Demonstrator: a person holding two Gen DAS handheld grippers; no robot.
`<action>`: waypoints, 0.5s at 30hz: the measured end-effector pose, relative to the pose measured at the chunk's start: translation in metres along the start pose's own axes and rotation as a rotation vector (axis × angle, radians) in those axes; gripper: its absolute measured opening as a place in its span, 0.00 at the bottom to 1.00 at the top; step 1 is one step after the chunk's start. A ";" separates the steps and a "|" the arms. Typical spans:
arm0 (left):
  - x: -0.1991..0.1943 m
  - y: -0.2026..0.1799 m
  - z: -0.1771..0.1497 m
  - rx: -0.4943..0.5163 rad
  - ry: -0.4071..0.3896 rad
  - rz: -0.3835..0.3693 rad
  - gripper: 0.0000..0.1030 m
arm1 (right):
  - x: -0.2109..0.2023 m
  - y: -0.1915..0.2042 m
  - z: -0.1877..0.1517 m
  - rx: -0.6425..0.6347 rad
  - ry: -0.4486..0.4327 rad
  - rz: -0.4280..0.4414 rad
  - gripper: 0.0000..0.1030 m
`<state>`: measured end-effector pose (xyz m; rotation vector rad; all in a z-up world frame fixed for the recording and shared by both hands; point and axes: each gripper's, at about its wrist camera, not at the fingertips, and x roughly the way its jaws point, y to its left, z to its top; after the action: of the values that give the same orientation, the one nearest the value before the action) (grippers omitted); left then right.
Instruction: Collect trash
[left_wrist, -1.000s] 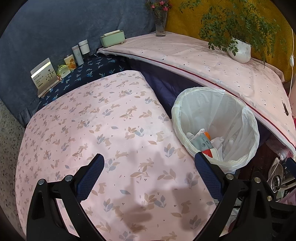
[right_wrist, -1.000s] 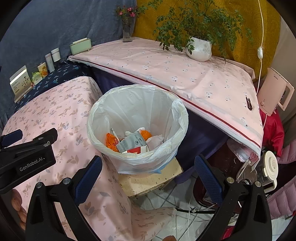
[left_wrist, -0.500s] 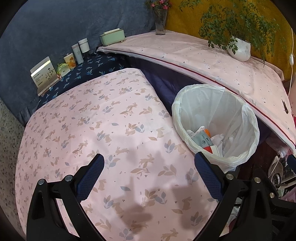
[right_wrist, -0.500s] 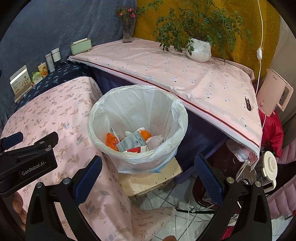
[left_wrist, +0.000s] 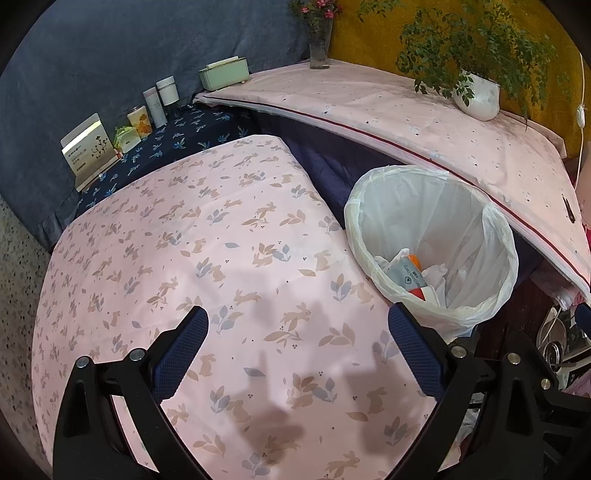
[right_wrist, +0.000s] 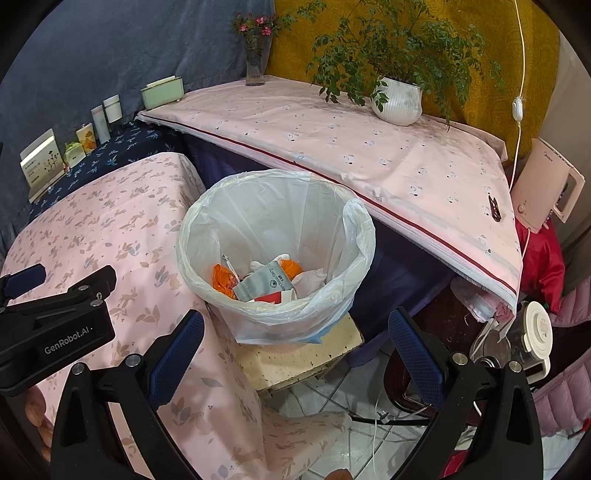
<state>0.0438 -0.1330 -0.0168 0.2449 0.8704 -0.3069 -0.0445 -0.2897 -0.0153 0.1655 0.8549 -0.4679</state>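
Note:
A round bin with a white plastic liner (left_wrist: 436, 206) (right_wrist: 280, 206) stands between two cloth-covered tables. Trash lies at its bottom: a grey packet (right_wrist: 264, 282), orange scraps (right_wrist: 221, 277), crumpled white paper (left_wrist: 436, 275) and a red-and-white piece (left_wrist: 421, 293). My left gripper (left_wrist: 297, 354) is open and empty above the pink rabbit-print tablecloth (left_wrist: 207, 236), left of the bin. My right gripper (right_wrist: 295, 356) is open and empty, in front of and above the bin. The left gripper's body (right_wrist: 55, 325) shows at the left of the right wrist view.
The bin rests on a cream box (right_wrist: 295, 362). A higher pink-clothed table (right_wrist: 351, 147) behind holds a potted plant (right_wrist: 397, 99), a flower vase (right_wrist: 255, 62) and a green box (right_wrist: 162, 92). Small cartons and bottles (left_wrist: 147, 110) stand at the back left. A kettle (right_wrist: 517, 339) sits right.
The left gripper has drifted slightly back and to the left over the tablecloth, so the bin sits a little farther right in its view. The right gripper has hardly moved. Both stay open.

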 end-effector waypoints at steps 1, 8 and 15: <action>0.000 0.000 0.000 0.000 0.000 0.000 0.91 | -0.001 0.000 -0.001 -0.001 -0.001 -0.001 0.93; 0.000 -0.001 0.000 0.000 -0.001 0.002 0.91 | -0.001 0.000 -0.001 0.000 -0.001 0.000 0.93; -0.002 -0.001 0.000 0.004 -0.001 0.003 0.91 | -0.003 0.001 -0.001 0.000 -0.003 -0.001 0.93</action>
<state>0.0425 -0.1333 -0.0158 0.2497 0.8686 -0.3064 -0.0461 -0.2873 -0.0133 0.1643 0.8521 -0.4690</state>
